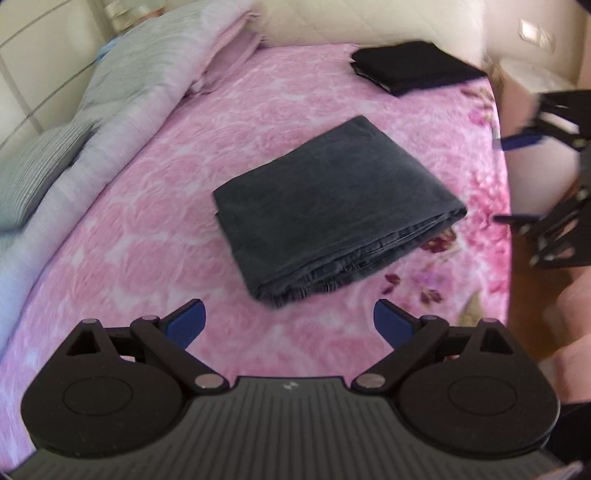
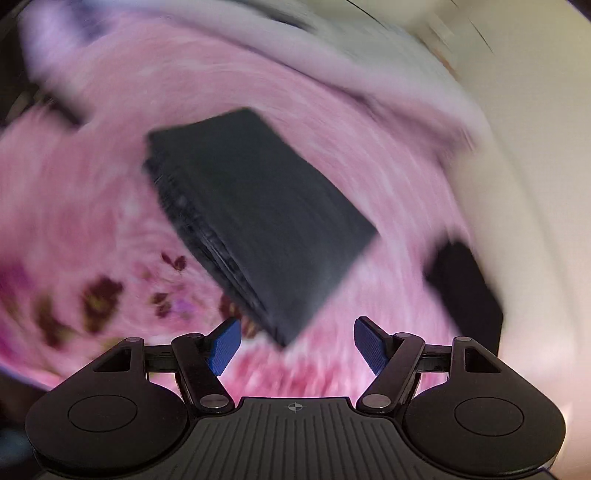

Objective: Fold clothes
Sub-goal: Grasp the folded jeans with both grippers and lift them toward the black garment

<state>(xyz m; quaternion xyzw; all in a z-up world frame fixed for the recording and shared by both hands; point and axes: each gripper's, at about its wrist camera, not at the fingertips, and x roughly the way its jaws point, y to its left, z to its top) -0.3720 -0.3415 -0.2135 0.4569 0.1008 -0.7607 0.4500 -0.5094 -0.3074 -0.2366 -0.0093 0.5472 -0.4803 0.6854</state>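
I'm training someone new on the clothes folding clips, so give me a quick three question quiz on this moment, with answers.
1. True or false: the left gripper is clamped on the grey garment.
2. Multiple choice: the black garment lies A) on top of the grey one, B) apart from it, nearer the headboard, C) on the floor.
3. Fill in: both folded garments rest on a pink ___.

Key: 1 false, its jaws stand open and empty, as do those of the right gripper. 2 B. 3 bedspread.
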